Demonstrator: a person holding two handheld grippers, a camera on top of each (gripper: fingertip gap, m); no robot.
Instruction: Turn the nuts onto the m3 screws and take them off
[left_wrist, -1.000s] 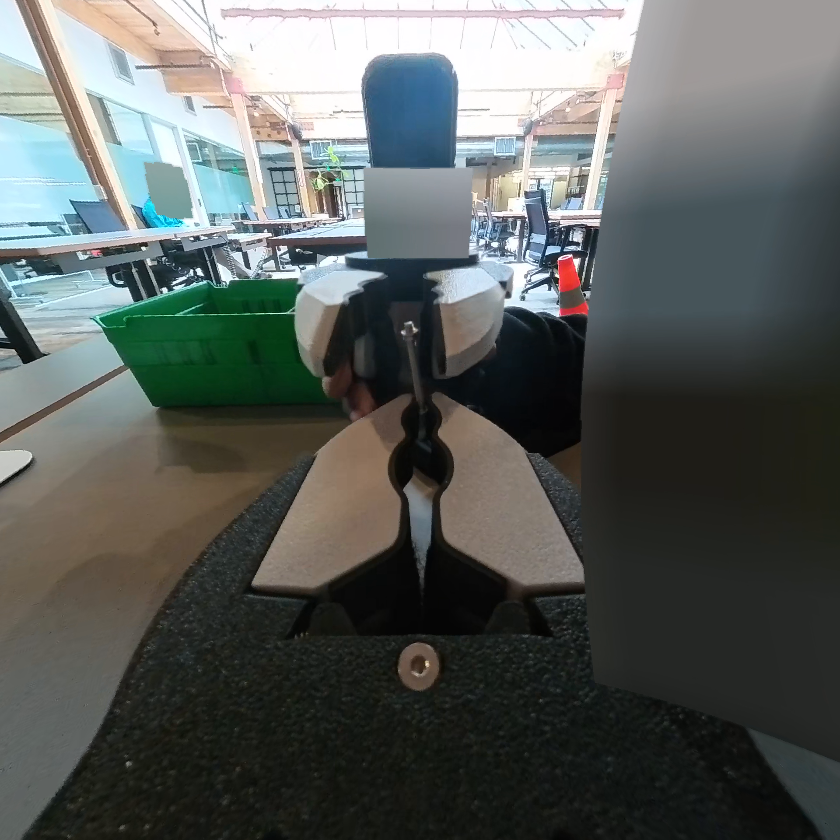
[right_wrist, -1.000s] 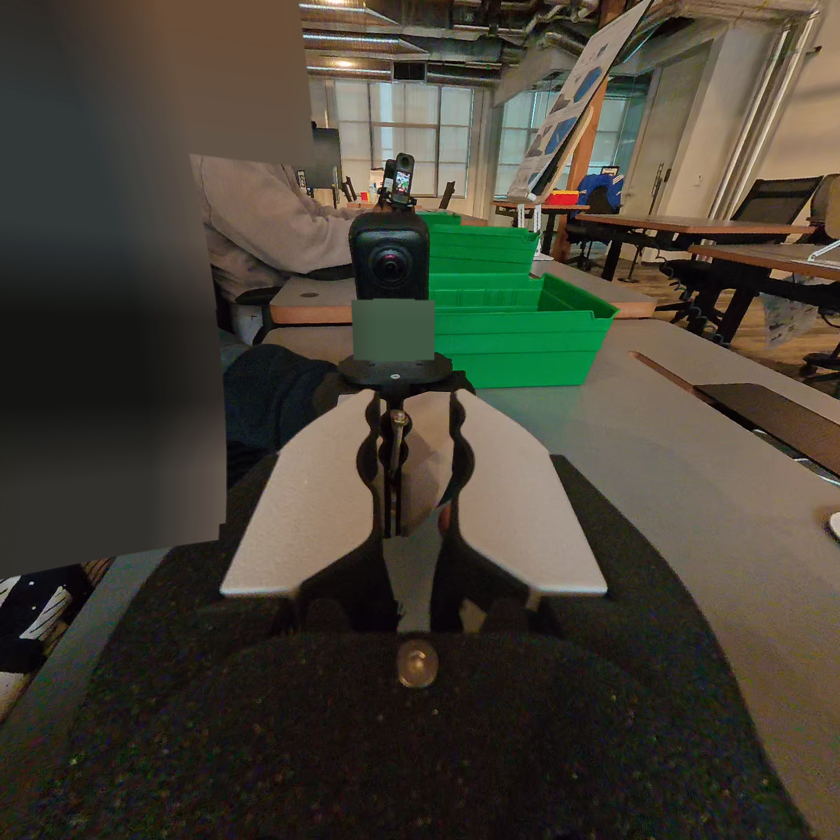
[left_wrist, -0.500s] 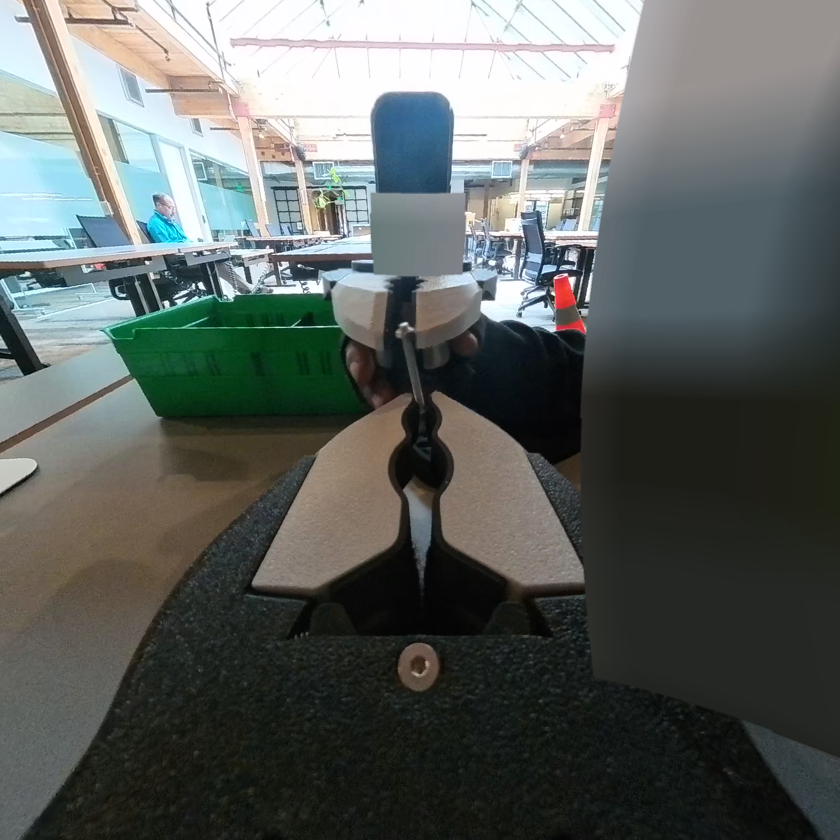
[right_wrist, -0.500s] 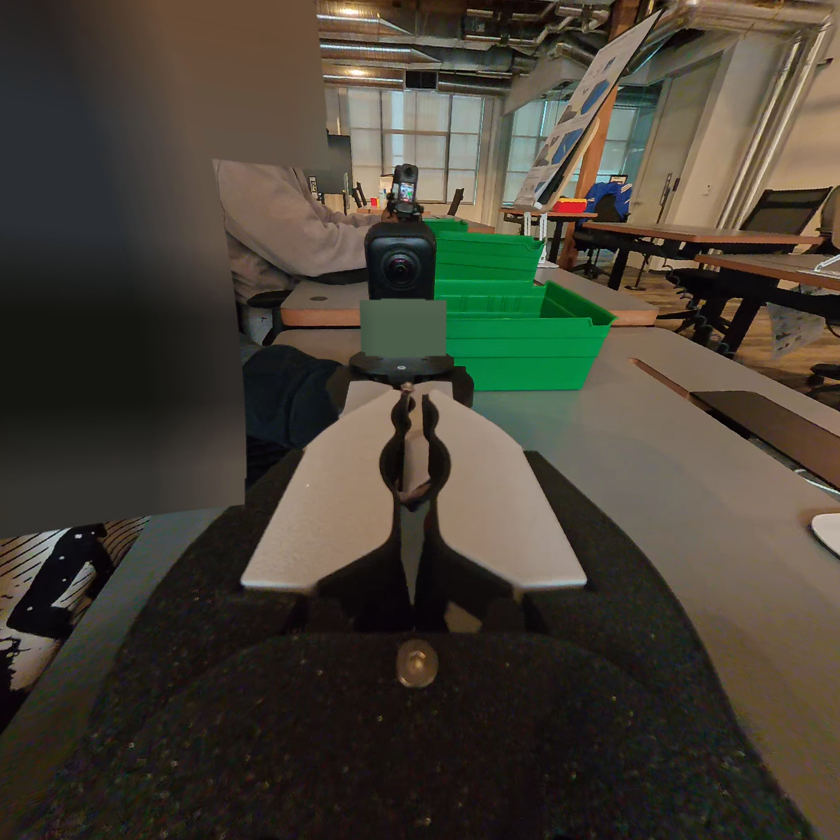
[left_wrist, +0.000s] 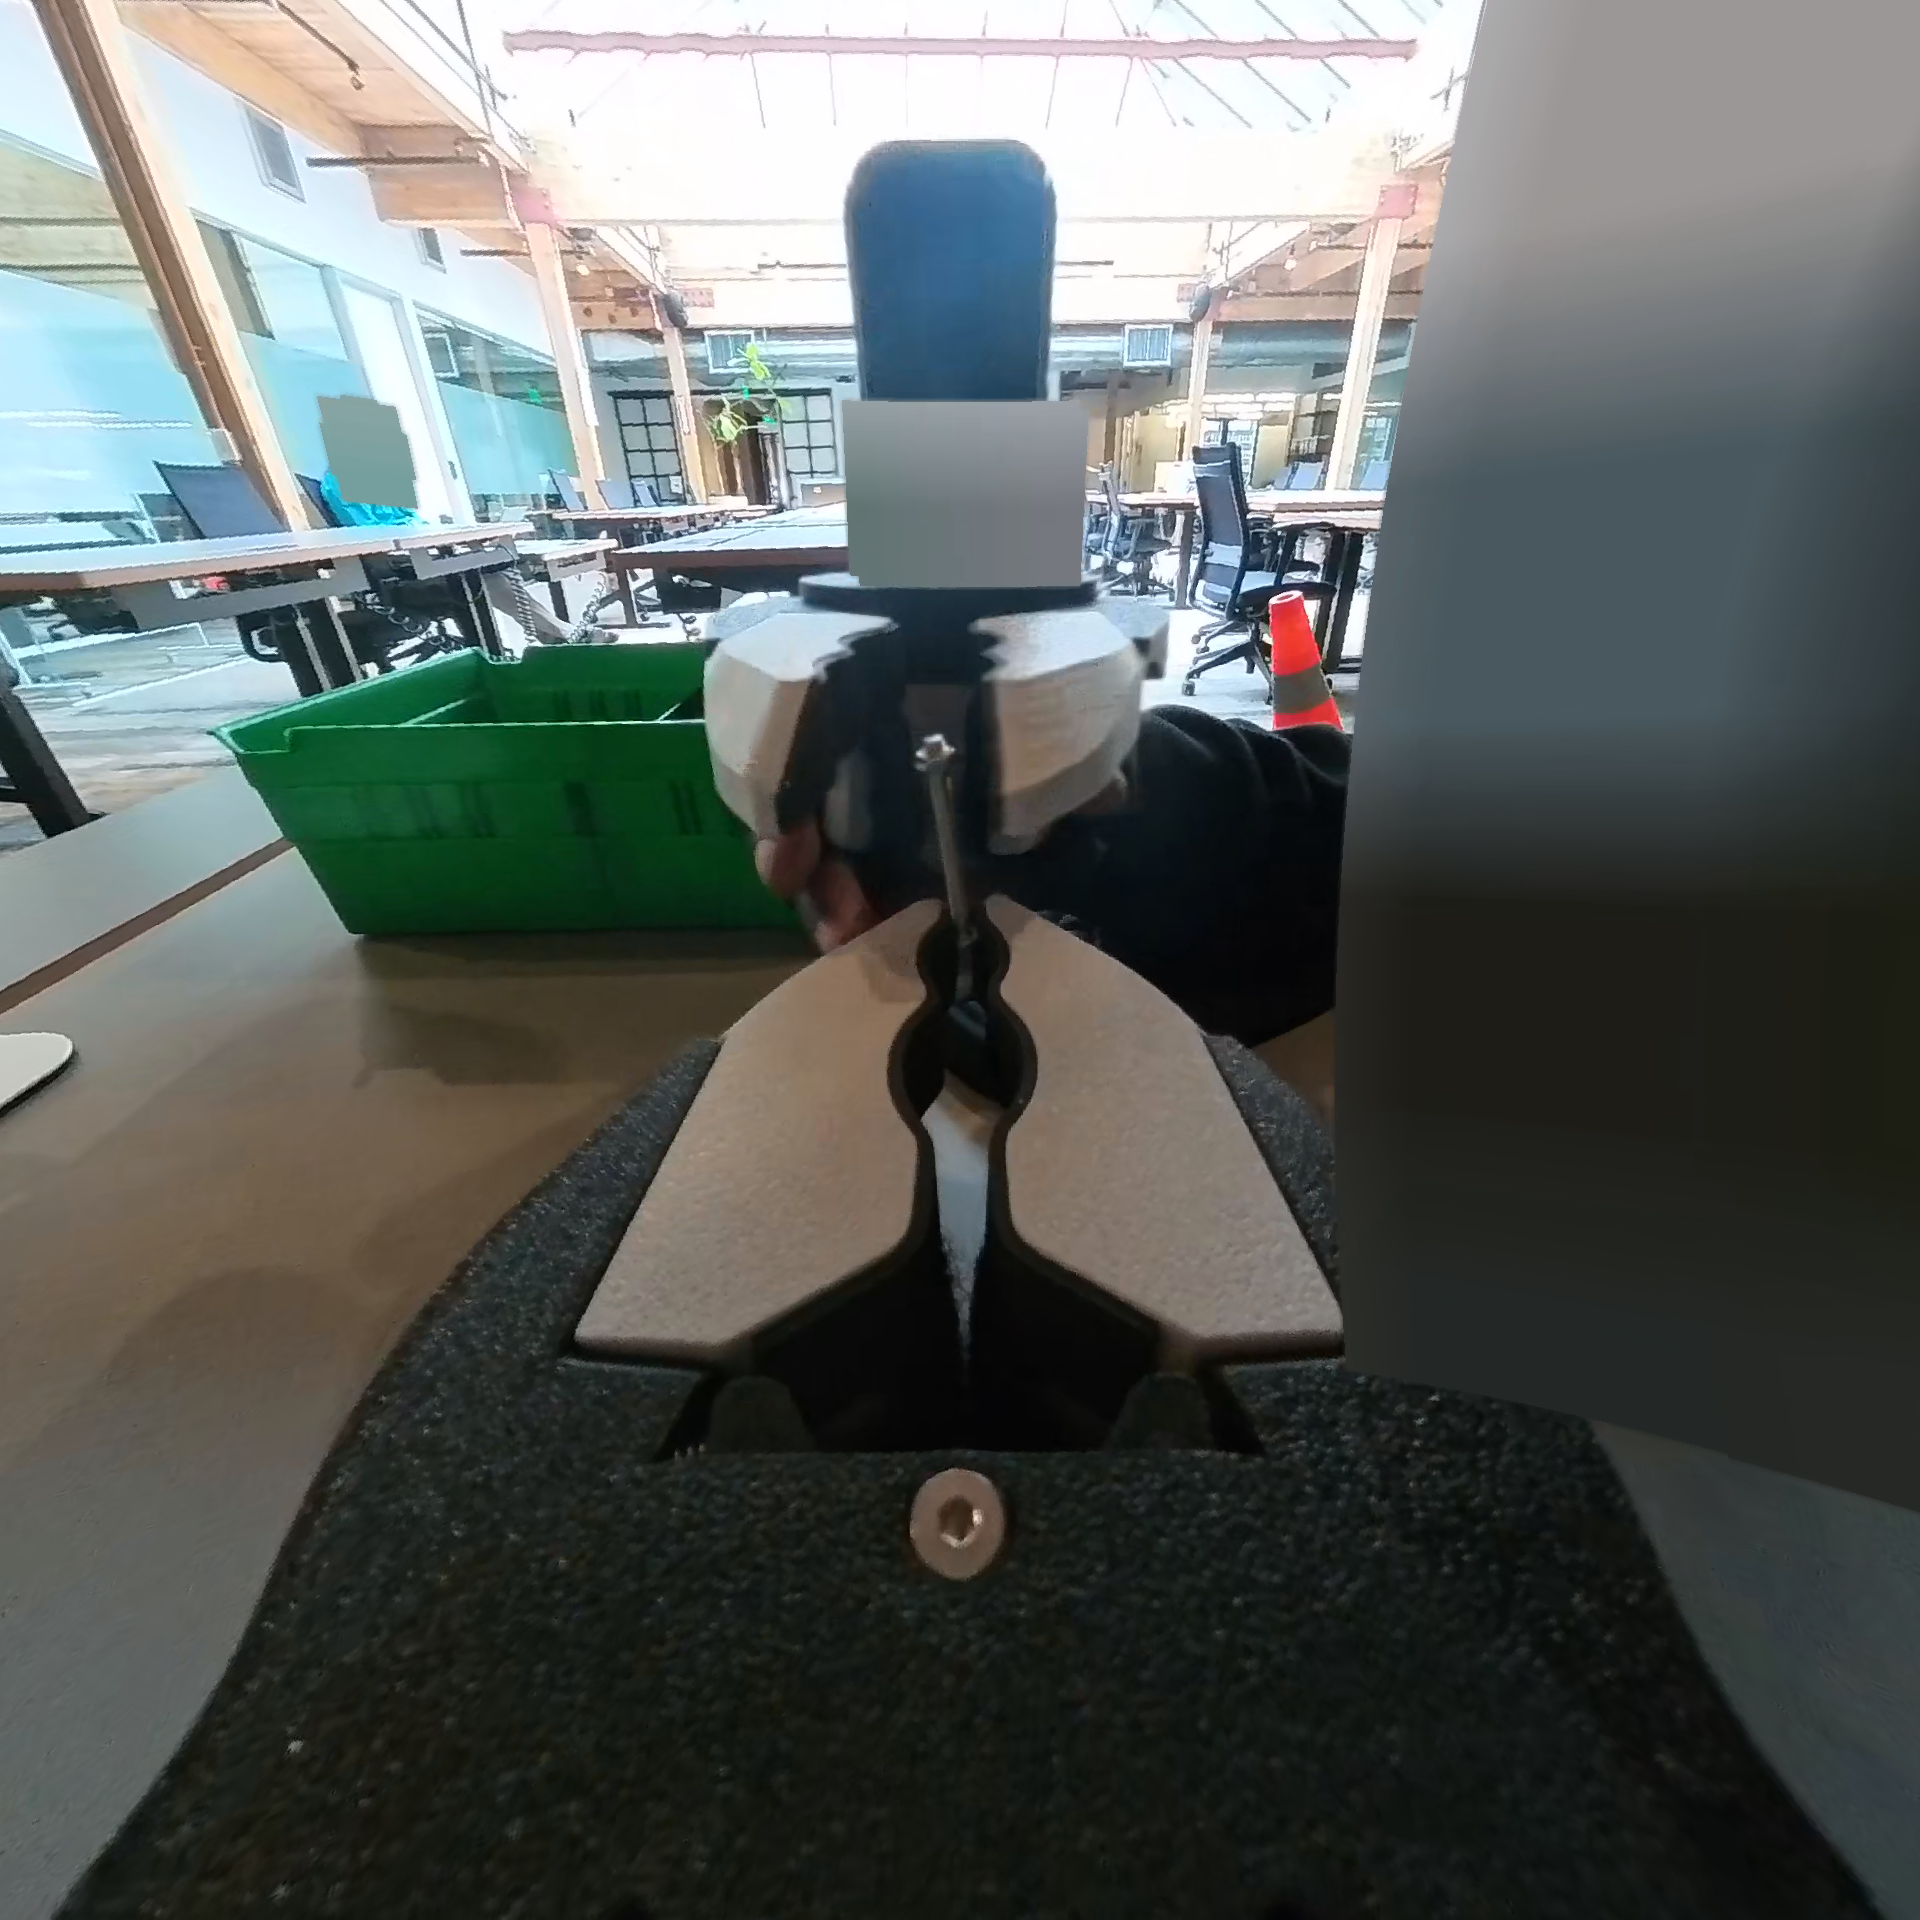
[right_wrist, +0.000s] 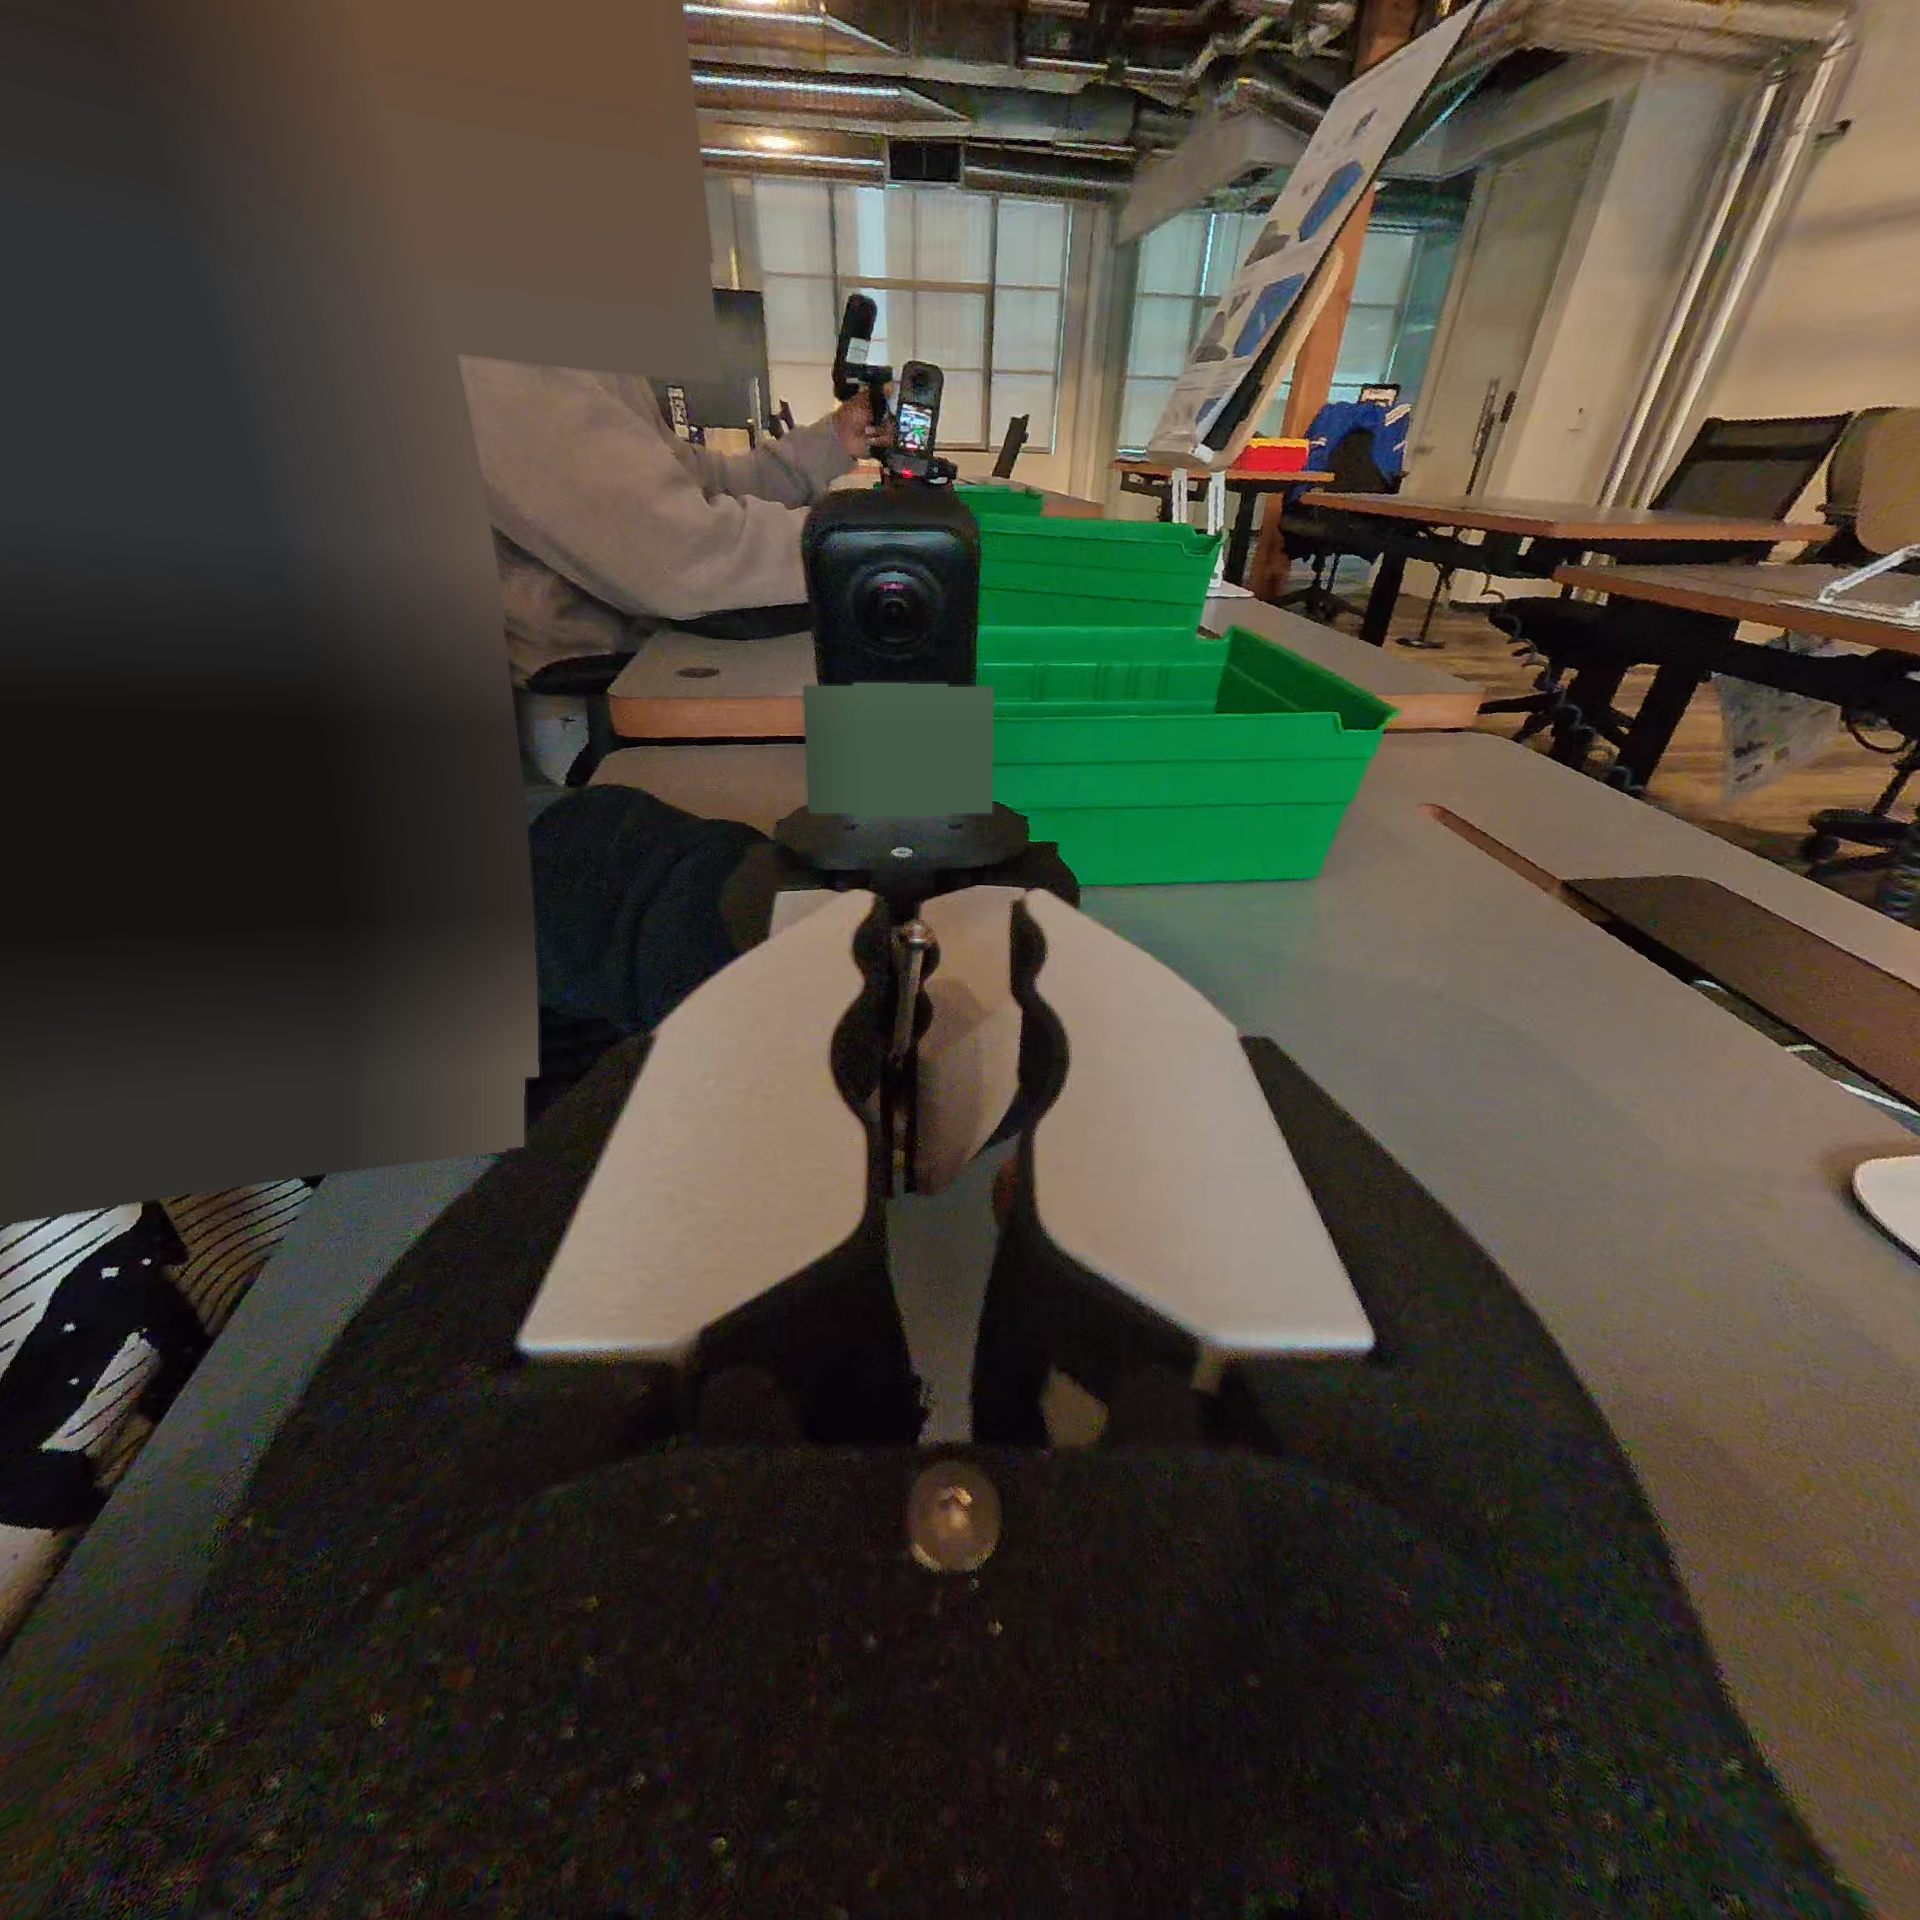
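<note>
The left gripper (left_wrist: 961, 935) clamped a thin silver screw (left_wrist: 948, 821), a small nut (left_wrist: 936, 746) at its far tip; the right gripper (right_wrist: 940, 935) stood released around it, so turning looked unfinished.

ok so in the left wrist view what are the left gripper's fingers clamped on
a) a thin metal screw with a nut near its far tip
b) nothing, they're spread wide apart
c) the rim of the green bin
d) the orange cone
a: the left gripper has its fingers closed together on the base of a thin screw, whose shaft sticks out toward the other gripper with a small nut near its far tip.
</note>
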